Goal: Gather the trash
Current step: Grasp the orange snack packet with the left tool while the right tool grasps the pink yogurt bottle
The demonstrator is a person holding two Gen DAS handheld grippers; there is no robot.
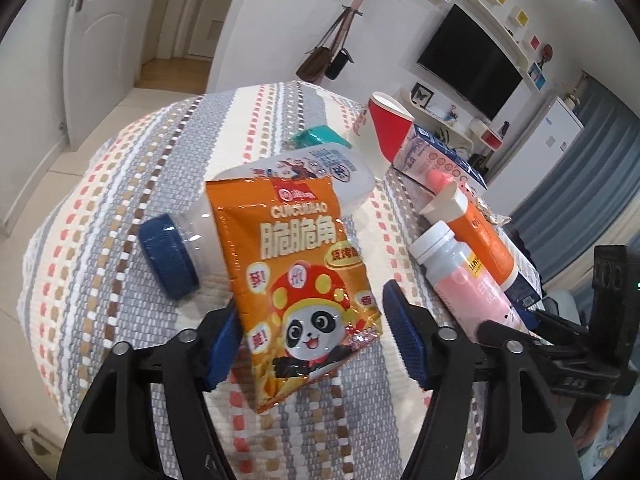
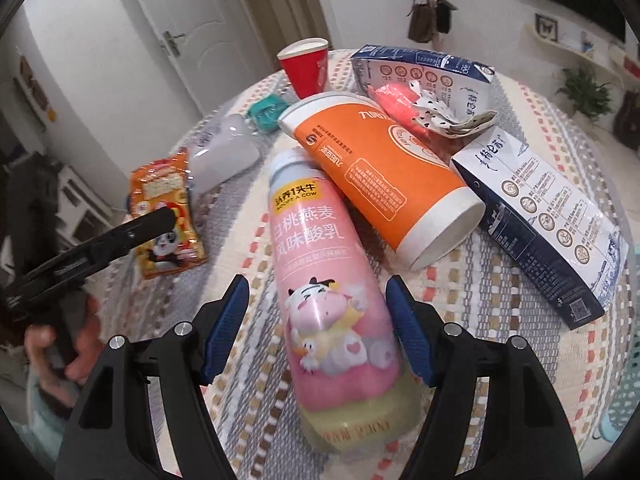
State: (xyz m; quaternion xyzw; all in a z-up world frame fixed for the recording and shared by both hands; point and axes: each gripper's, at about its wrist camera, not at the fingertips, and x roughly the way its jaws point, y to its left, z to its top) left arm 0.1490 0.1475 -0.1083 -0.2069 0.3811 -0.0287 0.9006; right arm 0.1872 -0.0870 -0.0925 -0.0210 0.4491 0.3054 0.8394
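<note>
Left wrist view shows the left gripper (image 1: 310, 342) with jaws spread around the lower part of an orange foil snack packet (image 1: 296, 284) lying on the striped woven tablecloth (image 1: 120, 200); whether the pads touch it is unclear. Right gripper (image 2: 316, 330) straddles a pink plastic yogurt bottle (image 2: 324, 280), pads not pressing it, beside an orange paper cup (image 2: 380, 176) on its side.

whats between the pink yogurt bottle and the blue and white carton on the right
The orange paper cup lies on its side between the pink yogurt bottle and the blue and white carton, its base pointing toward the camera. The right wrist view shows it.
</note>
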